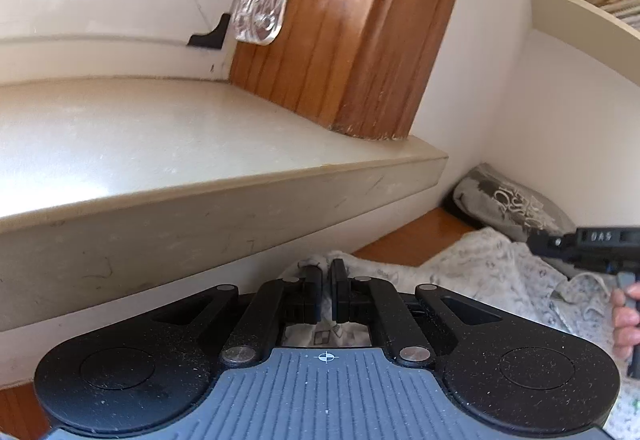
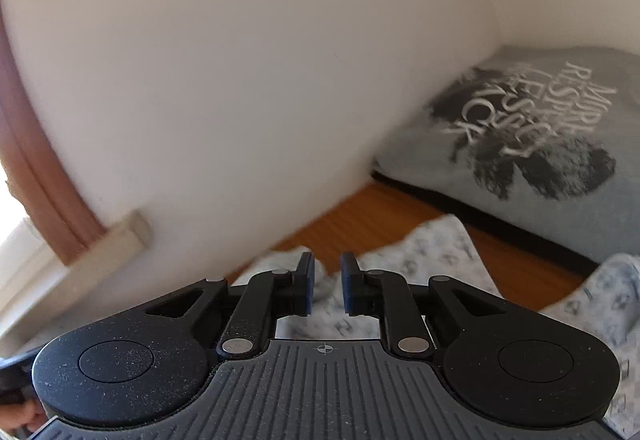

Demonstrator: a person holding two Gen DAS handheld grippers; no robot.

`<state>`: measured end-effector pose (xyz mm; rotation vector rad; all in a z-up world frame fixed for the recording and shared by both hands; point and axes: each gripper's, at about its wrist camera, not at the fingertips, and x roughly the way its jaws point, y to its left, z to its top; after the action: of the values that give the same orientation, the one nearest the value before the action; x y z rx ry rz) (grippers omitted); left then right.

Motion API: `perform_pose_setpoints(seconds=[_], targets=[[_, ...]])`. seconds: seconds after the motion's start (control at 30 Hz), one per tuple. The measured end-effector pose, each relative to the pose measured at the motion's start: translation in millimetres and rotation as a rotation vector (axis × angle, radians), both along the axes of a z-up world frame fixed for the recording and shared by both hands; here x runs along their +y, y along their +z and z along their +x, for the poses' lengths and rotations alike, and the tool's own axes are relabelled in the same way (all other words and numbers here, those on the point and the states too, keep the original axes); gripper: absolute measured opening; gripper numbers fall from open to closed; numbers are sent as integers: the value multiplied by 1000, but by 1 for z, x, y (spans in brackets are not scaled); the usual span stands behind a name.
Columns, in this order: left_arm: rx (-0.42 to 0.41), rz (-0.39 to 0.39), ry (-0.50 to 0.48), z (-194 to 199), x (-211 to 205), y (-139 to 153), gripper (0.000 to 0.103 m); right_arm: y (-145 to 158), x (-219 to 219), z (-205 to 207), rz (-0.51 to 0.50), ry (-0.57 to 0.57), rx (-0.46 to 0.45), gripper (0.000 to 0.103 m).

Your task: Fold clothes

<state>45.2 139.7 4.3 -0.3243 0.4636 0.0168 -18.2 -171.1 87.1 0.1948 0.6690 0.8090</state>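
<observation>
The garment (image 1: 472, 272) was a pale grey-white cloth with a fine, faint dark print all over, lying rumpled on an orange-brown wooden counter (image 1: 416, 236). In the left wrist view it spread from 6 o'clock out toward 4 o'clock; in the right wrist view it lay around 6 o'clock and at 4 o'clock, with bare wood between the two patches.

The left claw (image 1: 326, 268) had its jaws drawn nearly together, and a fold of the pale cloth appeared pinched in the thin gap, though the contact itself was hard to make out. The right claw (image 2: 327, 262) had its jaws a little apart, cloth showing beyond and beneath them, the pads not pressing on it.

At 2 o'clock in the right wrist view a grey folded shirt (image 2: 540, 144) with white lettering over a dark blotch lay against the white wall (image 2: 260, 80); the words were too blurred to read. The stone windowsill (image 1: 160, 144) filled the left view's 9 o'clock. A hand (image 1: 626, 320) was cut off at its 3 o'clock edge.
</observation>
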Motion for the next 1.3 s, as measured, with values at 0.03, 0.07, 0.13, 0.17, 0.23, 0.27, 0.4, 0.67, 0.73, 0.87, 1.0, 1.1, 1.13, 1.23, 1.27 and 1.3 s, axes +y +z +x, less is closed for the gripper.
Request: perform_pose_setpoints(seconds=[0.03,0.07,0.13,0.17,0.23,0.27,0.4,0.67,0.73,0.87,1.0,1.1,1.13,1.23,1.27,1.3], targets=[[5,-9,0,0,2,-1,4,-1,0,-1,-11,3,-1,20],[9,-16,-1,1,2,-1,5,-1,1,-3,-21,17,-7,20],[10,-12,-6,3,-1,0,5,-3,6,-5,-22,54,-6,30],[10,-7,-9,3,-2,1,5,-4,8,-5,-18,74,-3,36],[10,-5,-11,3,-2,1,5,-4,14,-5,-4,118,1,48],[10,-6,-13,3,-2,1,5,-4,17,-5,8,145,5,50],[11,-11,-19,4,-2,2,5,-9,32,-5,-38,190,56,50],[31,13,-21,11,-8,1,5,-1,22,-13,-189,24,-115,39],[35,15,-19,11,-8,2,15,6,25,-32,-219,24,-227,40],[37,32,-41,12,-12,2,23,12,35,-65,-189,148,-294,44],[51,33,-73,14,-16,4,34,-1,51,-82,-210,313,-223,45],[81,43,-113,15,-17,5,54,-11,56,-86,-263,336,-231,45],[96,47,-133,16,-18,5,54,-12,55,-85,-267,337,-233,45],[144,67,-190,19,-21,4,54,-18,53,-84,-279,339,-237,45],[159,76,-205,20,-22,3,54,-19,52,-84,-281,341,-238,45],[162,82,-215,21,-24,0,53,-20,53,-83,-278,343,-236,47]])
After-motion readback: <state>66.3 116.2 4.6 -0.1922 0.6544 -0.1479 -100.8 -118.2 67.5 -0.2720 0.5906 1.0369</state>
